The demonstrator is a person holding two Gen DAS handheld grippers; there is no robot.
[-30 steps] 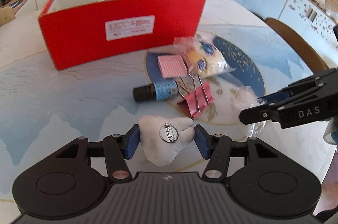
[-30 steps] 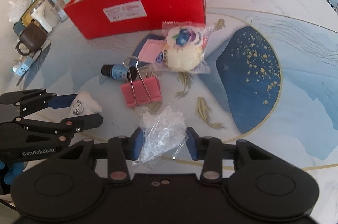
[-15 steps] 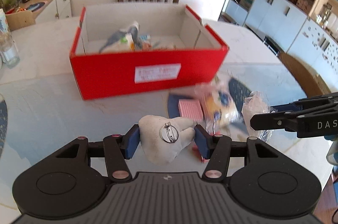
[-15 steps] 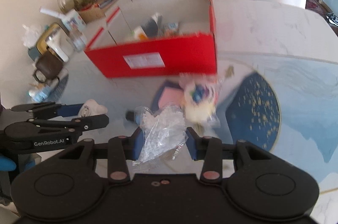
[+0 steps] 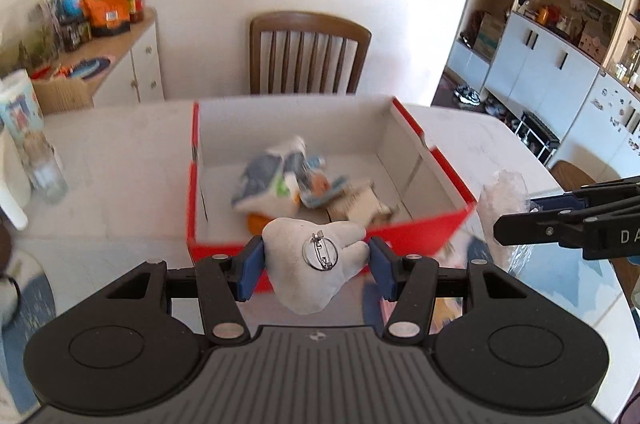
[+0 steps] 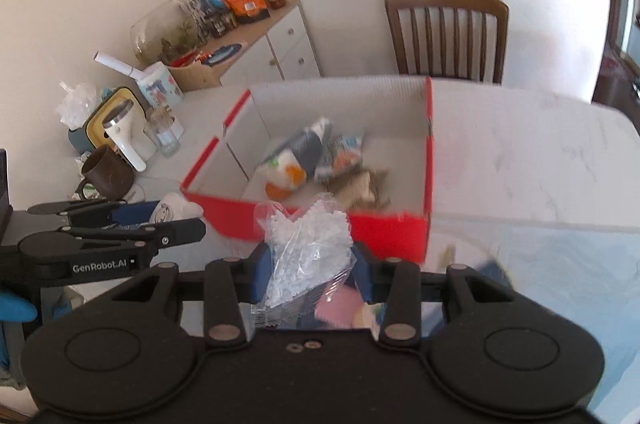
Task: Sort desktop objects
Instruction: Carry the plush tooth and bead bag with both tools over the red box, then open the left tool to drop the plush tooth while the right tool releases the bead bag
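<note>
My left gripper is shut on a white tooth-shaped plush brooch whose metal pin faces me; it hangs above the table just before the near wall of the red box. The right gripper is shut on a clear plastic bag of small white beads, also held in the air in front of the red box. Each gripper shows in the other's view: the right gripper at the right edge, the left gripper at the left edge. Several packets lie inside the box.
A pink pad shows on the table below the right gripper. A brown mug, a glass and a white bottle crowd the table's left side. A wooden chair stands behind the box, a white sideboard at the wall.
Both grippers have risen from the table with their objects and moved toward the red box, whose inside has come into view. The items on the table have dropped below the frame.
</note>
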